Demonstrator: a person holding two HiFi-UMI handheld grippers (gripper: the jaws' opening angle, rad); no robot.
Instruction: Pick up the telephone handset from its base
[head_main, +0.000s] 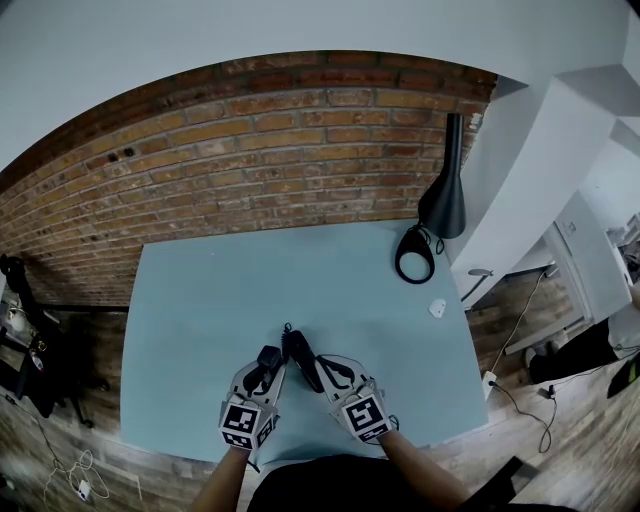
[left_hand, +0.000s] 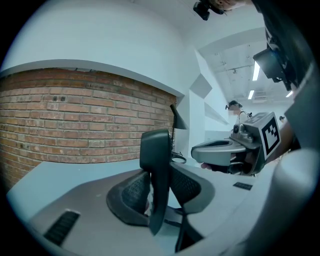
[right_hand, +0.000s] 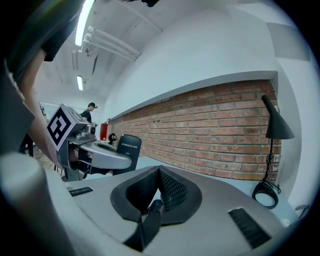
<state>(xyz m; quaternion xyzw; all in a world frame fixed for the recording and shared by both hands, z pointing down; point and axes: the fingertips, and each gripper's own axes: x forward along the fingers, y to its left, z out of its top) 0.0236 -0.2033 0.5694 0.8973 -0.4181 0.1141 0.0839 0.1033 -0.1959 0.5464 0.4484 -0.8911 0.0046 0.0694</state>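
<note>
A flat black telephone handset with white print near its top stands upright, and my left gripper is shut on it. In the left gripper view the handset fills the gap between both black pads and runs on below them. My right gripper is just to its right, jaws shut, pads meeting with nothing between them. A long black piece, seemingly the base, lies under the right gripper; I cannot tell whether they touch. The right gripper view shows the left gripper with the handset.
Both grippers hover near the front edge of the pale blue table. A black desk lamp and its coiled cable stand at the back right, with a small white thing nearer. A brick wall runs behind.
</note>
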